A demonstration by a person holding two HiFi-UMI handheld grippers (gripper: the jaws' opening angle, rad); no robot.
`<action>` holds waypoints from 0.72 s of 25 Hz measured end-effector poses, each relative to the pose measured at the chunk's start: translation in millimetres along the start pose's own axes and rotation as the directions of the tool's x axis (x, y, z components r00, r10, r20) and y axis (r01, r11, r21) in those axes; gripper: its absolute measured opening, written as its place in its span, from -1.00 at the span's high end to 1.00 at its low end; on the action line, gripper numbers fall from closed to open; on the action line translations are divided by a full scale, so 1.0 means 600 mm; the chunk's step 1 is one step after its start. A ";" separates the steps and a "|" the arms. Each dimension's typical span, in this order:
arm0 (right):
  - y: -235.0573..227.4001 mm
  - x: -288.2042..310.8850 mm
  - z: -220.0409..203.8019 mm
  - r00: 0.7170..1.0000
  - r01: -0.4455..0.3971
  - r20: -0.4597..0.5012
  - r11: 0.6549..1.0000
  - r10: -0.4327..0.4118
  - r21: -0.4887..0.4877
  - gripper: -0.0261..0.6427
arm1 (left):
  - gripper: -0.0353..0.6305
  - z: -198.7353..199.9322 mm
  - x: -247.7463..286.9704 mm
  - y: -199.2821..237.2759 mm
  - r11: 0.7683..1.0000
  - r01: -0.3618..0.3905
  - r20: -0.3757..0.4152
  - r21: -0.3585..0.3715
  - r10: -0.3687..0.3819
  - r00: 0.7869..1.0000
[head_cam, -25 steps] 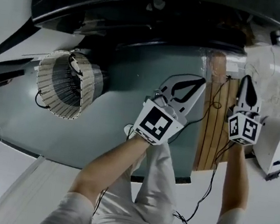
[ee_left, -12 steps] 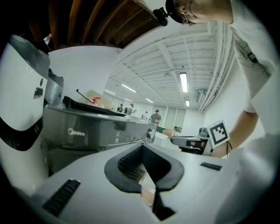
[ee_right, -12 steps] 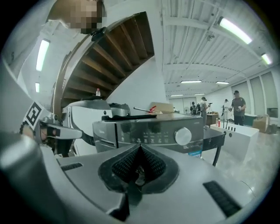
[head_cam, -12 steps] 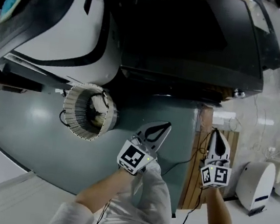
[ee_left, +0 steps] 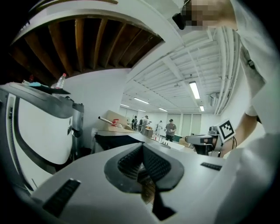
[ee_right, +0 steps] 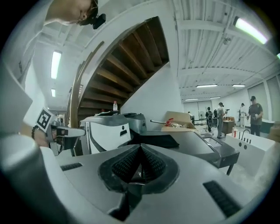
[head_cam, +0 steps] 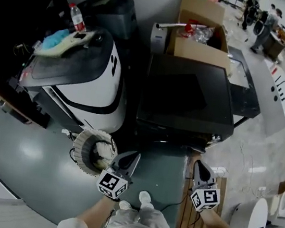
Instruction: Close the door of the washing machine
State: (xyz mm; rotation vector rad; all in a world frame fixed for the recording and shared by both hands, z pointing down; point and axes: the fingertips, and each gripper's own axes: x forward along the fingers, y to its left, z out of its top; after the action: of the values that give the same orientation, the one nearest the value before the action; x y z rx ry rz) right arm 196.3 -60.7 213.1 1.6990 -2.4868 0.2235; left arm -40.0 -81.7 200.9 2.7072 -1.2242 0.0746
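Note:
The white washing machine (head_cam: 91, 85) with a black stripe stands at the left, a bottle (head_cam: 77, 18) and cloths (head_cam: 63, 40) on its grey top. It also shows in the left gripper view (ee_left: 39, 127) and in the right gripper view (ee_right: 107, 131). I cannot tell how its door stands. My left gripper (head_cam: 133, 157) is shut and empty, held in the air in front of the machine, beside the basket. My right gripper (head_cam: 197, 164) is shut and empty too, a little to the right, facing the black table. Both sets of jaws meet at their tips (ee_left: 142, 146) (ee_right: 140, 146) and point about level.
A woven basket (head_cam: 91, 152) lies on the grey floor below the machine. A black table (head_cam: 186, 98) fills the middle, with a cardboard box (head_cam: 198, 37) behind it. Wooden planks (head_cam: 185, 219) and a white appliance (head_cam: 250, 223) are at the lower right. People (head_cam: 261, 17) stand far back.
Both grippers have risen from near the floor, still shut. The head view has lifted, so the washing machine's top, the table and the box have come into sight.

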 end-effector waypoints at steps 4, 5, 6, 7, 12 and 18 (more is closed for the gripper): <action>0.014 -0.015 0.076 0.998 -0.009 0.069 1.000 0.008 0.010 0.89 | 0.88 0.066 -0.064 0.022 0.998 -0.061 0.034 0.031 0.060 0.998; 0.014 -0.021 0.094 0.996 -0.014 0.084 1.000 0.014 0.006 0.89 | 0.88 0.079 -0.076 0.024 0.997 -0.072 0.043 0.042 0.070 0.997; 0.015 -0.029 0.111 0.995 -0.021 0.093 1.000 0.021 0.001 0.89 | 0.88 0.091 -0.087 0.024 0.996 -0.078 0.050 0.053 0.076 0.996; 0.016 -0.038 0.127 0.995 -0.027 0.098 1.000 0.027 -0.009 0.89 | 0.88 0.102 -0.097 0.022 0.995 -0.081 0.053 0.064 0.077 0.996; 0.008 -0.085 0.195 0.993 -0.019 0.113 0.997 0.028 -0.077 0.89 | 0.88 0.139 -0.142 0.004 0.987 -0.078 0.063 0.139 0.070 0.996; 0.016 -0.123 0.245 0.984 -0.021 0.174 0.994 0.040 -0.112 0.89 | 0.88 0.195 -0.163 -0.018 0.986 -0.087 0.140 0.139 0.068 0.988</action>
State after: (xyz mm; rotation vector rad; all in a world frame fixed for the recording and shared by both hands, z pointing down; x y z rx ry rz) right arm 211.7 -17.6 54.6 1.7059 -2.5955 -0.0628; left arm -99.1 -22.7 72.9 2.8281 -1.4144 -0.0109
